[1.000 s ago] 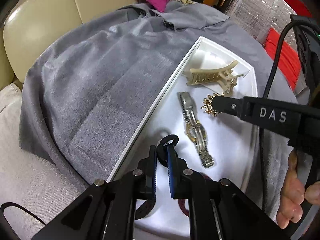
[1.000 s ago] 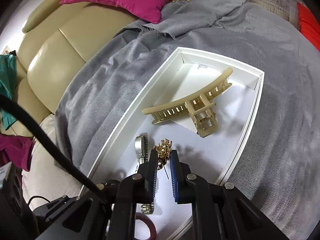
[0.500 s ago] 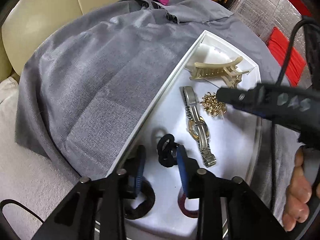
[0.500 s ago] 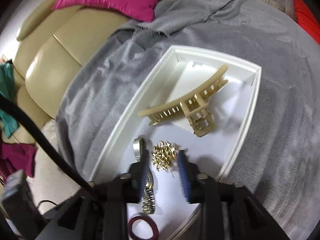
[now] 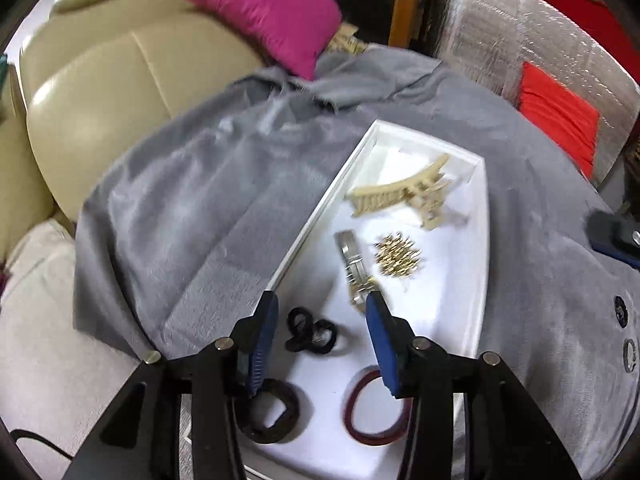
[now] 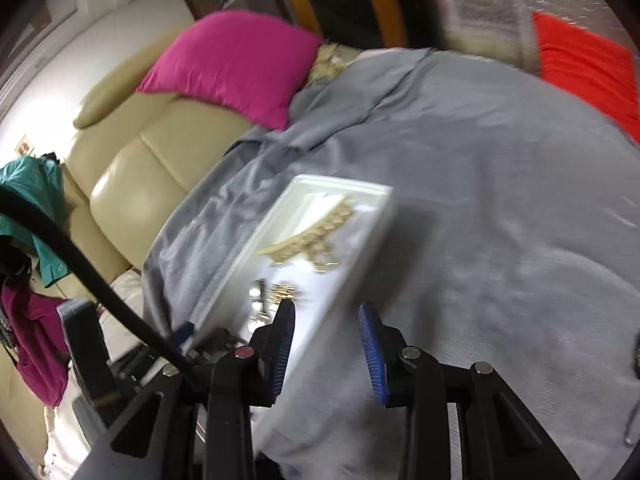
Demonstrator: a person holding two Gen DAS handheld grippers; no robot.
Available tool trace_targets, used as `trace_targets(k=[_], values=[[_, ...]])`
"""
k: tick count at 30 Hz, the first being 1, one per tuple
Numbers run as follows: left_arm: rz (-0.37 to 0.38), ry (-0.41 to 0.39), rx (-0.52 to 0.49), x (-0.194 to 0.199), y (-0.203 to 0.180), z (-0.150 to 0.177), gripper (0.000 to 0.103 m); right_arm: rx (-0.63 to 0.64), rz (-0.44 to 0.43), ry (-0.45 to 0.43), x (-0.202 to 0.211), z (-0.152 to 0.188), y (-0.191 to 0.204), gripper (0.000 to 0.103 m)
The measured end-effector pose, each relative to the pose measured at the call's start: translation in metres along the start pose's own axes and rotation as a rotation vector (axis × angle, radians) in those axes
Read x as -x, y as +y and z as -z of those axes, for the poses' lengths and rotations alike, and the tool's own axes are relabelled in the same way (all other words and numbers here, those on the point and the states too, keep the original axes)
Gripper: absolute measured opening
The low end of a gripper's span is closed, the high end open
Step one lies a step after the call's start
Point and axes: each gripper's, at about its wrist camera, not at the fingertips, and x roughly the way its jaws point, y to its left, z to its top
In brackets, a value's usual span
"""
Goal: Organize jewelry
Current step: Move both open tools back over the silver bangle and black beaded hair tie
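Left gripper (image 5: 322, 330): jaws apart and empty, having just been opening; it hangs over the near end of the white tray (image 5: 482, 264), and the small black hair tie (image 5: 312, 330) lies loose on the tray floor in the gap between the fingers, touching neither.
Right gripper (image 6: 326, 342): jaws partly apart, nothing between the pads; they opened a moment ago. It hangs over the tray's right rim (image 6: 360, 256) and the grey cloth (image 6: 500, 208).
Tray contents, left wrist view: beige claw clip (image 5: 404, 196) at the far end; gold brooch (image 5: 398, 256) nearer, just beside the two-tone watch (image 5: 354, 268); a larger black tie (image 5: 272, 412) and a dark red ring-shaped band (image 5: 374, 410) at the near end, partly hidden by the fingers.
Only in left wrist view: both black ties, the red band, and two small dark items (image 5: 624, 332) on the cloth right of the tray.
Only in right wrist view: a black cable (image 6: 80, 256), teal clothing (image 6: 36, 196) at left.
Right wrist view of tray: blurred; the clip (image 6: 316, 232) and a gold-and-silver smear (image 6: 276, 292) near the left finger are all that read.
Both views: beige sofa (image 5: 100, 92), magenta cushion (image 5: 256, 4).
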Motion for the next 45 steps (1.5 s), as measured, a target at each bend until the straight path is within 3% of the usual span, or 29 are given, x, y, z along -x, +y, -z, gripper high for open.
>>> trace_targets(k=[9,13,28,33,39,45], values=[[0.002,-0.119,-0.091,0.026,-0.059,-0.003,0.047,-0.081,0.114,-0.071,0.074,0.037,-0.080,0.036],[0.020,-0.133,-0.136,0.031,-0.088,-0.001,0.047,-0.146,0.143,-0.095,0.099,0.055,-0.119,0.036],[0.095,-0.122,-0.273,0.035,-0.192,0.018,0.048,-0.414,0.134,-0.198,0.155,0.112,-0.235,0.036],[0.111,-0.120,-0.326,0.033,-0.222,0.026,0.064,-0.510,0.133,-0.222,0.164,0.137,-0.272,0.036],[0.122,-0.096,-0.372,0.026,-0.249,0.035,0.064,-0.619,0.120,-0.250,0.174,0.156,-0.308,0.036],[0.138,-0.055,-0.392,0.018,-0.267,0.044,0.064,-0.693,0.099,-0.222,0.176,0.163,-0.330,0.036]])
